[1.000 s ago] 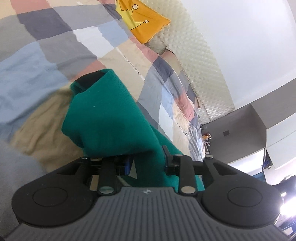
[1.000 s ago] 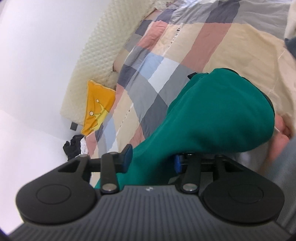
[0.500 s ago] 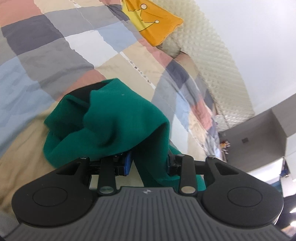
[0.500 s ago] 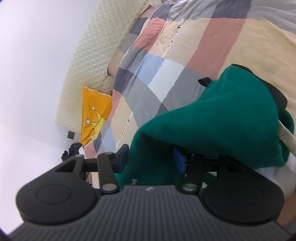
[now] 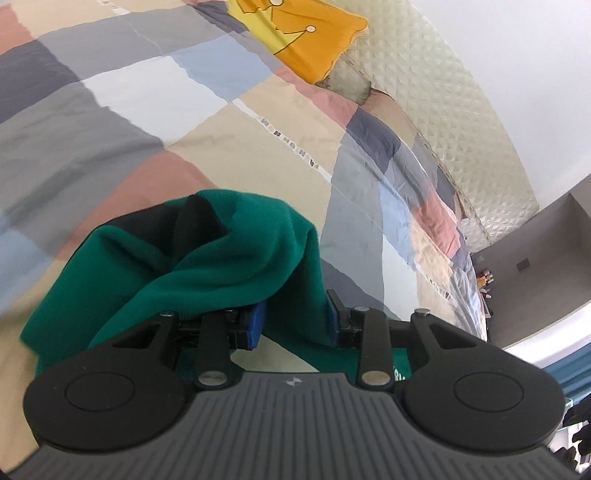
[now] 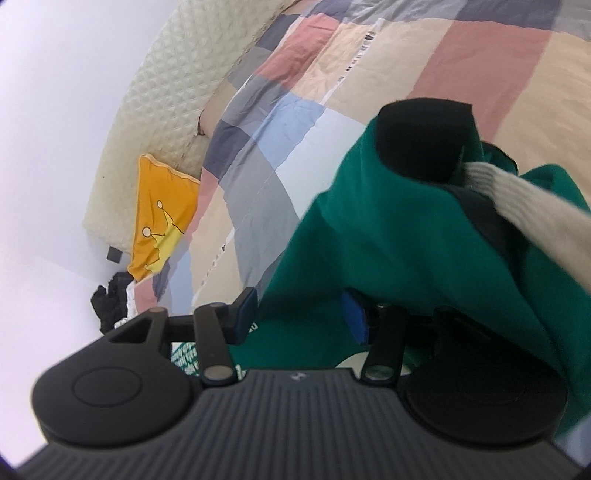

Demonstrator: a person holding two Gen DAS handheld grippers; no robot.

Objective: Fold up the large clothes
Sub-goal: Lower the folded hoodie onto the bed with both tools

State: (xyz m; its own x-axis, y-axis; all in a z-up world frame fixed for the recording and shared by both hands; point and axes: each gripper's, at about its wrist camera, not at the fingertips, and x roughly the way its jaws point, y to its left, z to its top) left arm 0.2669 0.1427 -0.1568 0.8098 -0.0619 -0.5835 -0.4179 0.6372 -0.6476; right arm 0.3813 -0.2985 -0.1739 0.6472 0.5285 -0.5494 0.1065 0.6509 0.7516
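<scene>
Patchwork bedspread (image 5: 155,92), orange crown cushion (image 5: 310,40), quilted cream headboard (image 5: 443,96). Left gripper (image 5: 295,319) pinching green garment (image 5: 207,266); right gripper (image 6: 299,314) closing on it.

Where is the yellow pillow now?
In the left wrist view the yellow pillow lies at the top, on the checked quilt, against the cream headboard.

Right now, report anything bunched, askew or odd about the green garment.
The green garment is not flat: it hangs bunched between the left gripper and the right gripper, whose jaws are closing on it. Its black cuff sticks up, and a cream knit sleeve crosses over the fabric. The patchwork bedspread lies wrinkled.
</scene>
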